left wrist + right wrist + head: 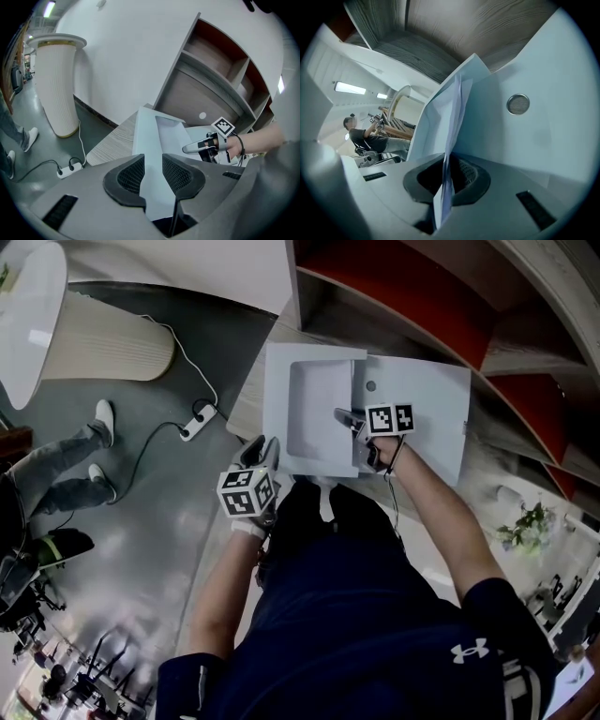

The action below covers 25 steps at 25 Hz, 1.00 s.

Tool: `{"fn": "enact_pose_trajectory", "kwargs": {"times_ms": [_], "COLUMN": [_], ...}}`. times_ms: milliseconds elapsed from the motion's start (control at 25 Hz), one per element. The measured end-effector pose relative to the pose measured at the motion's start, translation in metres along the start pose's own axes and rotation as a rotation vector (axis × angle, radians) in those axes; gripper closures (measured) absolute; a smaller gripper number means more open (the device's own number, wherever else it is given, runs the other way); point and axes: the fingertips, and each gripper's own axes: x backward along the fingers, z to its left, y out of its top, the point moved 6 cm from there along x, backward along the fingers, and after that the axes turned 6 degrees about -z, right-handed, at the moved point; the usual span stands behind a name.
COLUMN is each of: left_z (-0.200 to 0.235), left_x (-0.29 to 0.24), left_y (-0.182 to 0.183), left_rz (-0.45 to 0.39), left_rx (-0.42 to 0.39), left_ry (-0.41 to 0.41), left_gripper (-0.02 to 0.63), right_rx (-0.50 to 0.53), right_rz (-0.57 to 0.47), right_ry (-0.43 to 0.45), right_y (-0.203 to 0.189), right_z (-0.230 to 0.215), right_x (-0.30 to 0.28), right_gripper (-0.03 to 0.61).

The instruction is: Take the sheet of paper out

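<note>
A white document folder (319, 409) lies open on the wooden table (246, 399), with a round snap button (518, 103) on its flap. My right gripper (349, 418) reaches into the folder from the right. In the right gripper view it (446, 180) is shut on the edge of a thin sheet of paper (452, 126) that stands up out of the folder's pocket. My left gripper (262, 451) sits at the folder's near left corner. In the left gripper view it (153, 176) is open, and the folder's corner (154, 140) lies in the gap without the pads pressing it.
Curved shelving with red-brown backs (422, 296) rises behind the table. A fluted white column (103, 338) and a power strip (197, 421) with its cable stand on the grey floor at left. Someone's legs (66, 474) are at the far left, and a small plant (525, 526) at right.
</note>
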Motion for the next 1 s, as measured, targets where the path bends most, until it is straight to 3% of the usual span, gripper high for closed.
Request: {"fn": "enact_pose_trajectory", "kwargs": {"times_ms": [1000], "left_z": [-0.031], "left_x": [0.010], "left_y": [0.005], "left_rz": [-0.055], "left_rx": [-0.033], "left_ry": [-0.004], "left_gripper": [0.503], "right_rx": [-0.038], "right_rz": [-0.162], "right_ry": [-0.085], "right_y": [-0.004], "right_z": [-0.040], "right_x": [0.087], "right_gripper": [0.560]}}
